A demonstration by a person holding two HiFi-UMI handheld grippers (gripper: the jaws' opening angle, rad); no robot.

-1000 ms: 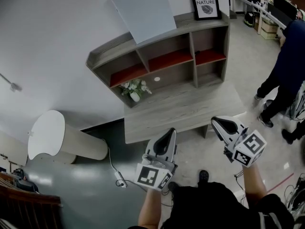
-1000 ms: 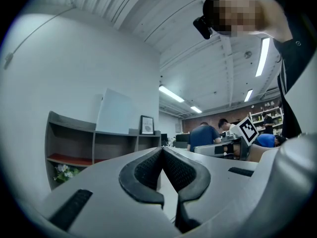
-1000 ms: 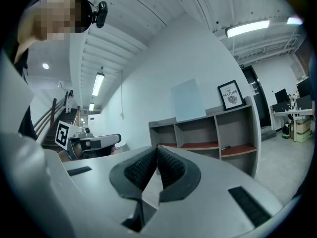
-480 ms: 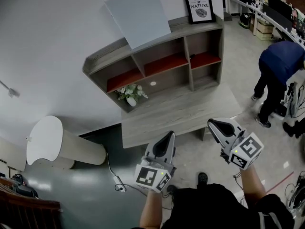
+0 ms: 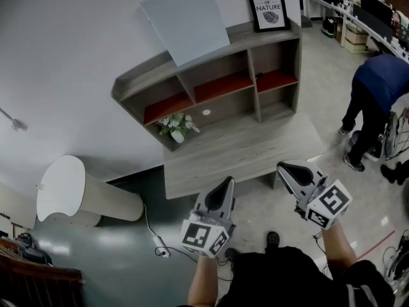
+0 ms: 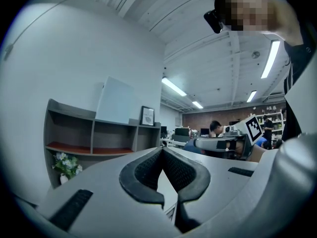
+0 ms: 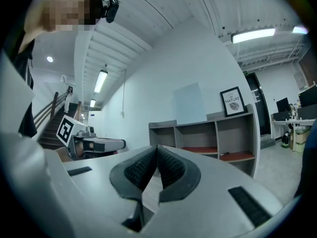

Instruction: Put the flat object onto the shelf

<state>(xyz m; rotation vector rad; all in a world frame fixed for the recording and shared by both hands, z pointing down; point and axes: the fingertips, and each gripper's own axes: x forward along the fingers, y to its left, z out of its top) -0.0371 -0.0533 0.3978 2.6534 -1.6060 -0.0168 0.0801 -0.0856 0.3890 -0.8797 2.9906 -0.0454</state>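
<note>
Flat object (image 5: 185,19): a pale blue-grey panel. It stands on its lower edge on the top board of the shelf (image 5: 144,80), about mid-board, tilted and leaning back on the white wall. The left gripper view shows it as well (image 6: 115,101).

At the R end of that top board stands a black-framed picture (image 5: 268,9), also leaning on the wall, apart from the panel.

The shelf is grey wood w/ three upper bays lined w/ red boards (image 5: 220,85). A small dark item (image 5: 257,77) lies on the red board in the R bay; can't tell what it is. In the lower L bay is a small white vase of pale flowers (image 5: 176,126).

The shelf sits along the back edge of a low grey wood table (image 5: 243,149), whose front part is bare.

Both grippers are held in the air in front of the table's front edge, well apart from the shelf and panel. Left gripper (image 5: 225,185): jaws pressed together, nothing btwn them, pointing at the table. Right gripper (image 5: 285,169): jaws also closed tip to tip, nothing held, off the table's front R corner.

On the floor to the L of the table is a big pale drum-like thing (image 5: 70,190), w/ a white cable and plug block (image 5: 156,235) near it. At the far R edge a person in a dark blue top (image 5: 377,88) bends over, away from the table.
</note>
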